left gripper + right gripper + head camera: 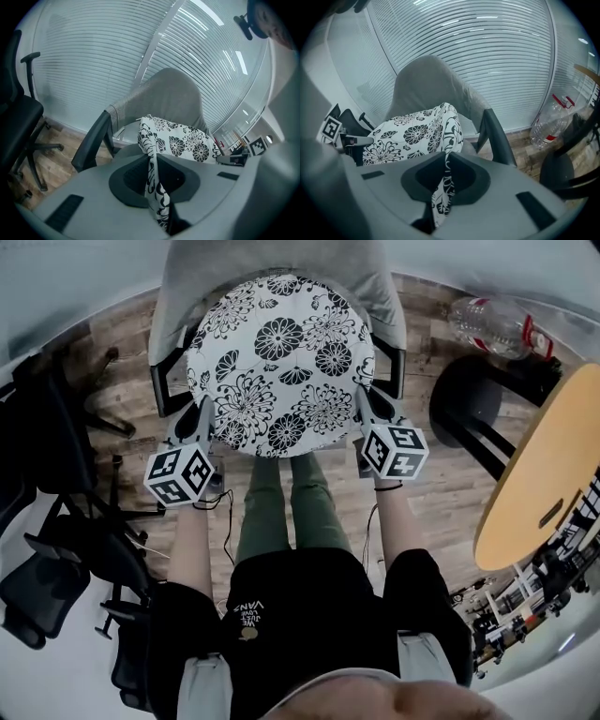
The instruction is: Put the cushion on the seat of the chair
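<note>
A round white cushion (277,362) with black flowers hangs over the seat of a grey chair (380,282) with black armrests. My left gripper (203,415) is shut on the cushion's left edge and my right gripper (362,411) is shut on its right edge. In the left gripper view the cushion's (180,143) fabric is pinched between the jaws of that gripper (153,165), with the chair's grey back (164,96) behind. In the right gripper view the cushion's (412,133) edge is clamped the same way in the right gripper (445,165), in front of the chair back (426,79). The cushion hides the seat.
A black office chair (37,549) stands at the left, close to my left arm. A large plastic water bottle (492,324) lies on the wood floor at the right, by a black stool (469,395) and a round wooden table (553,465). Window blinds (117,47) are behind the chair.
</note>
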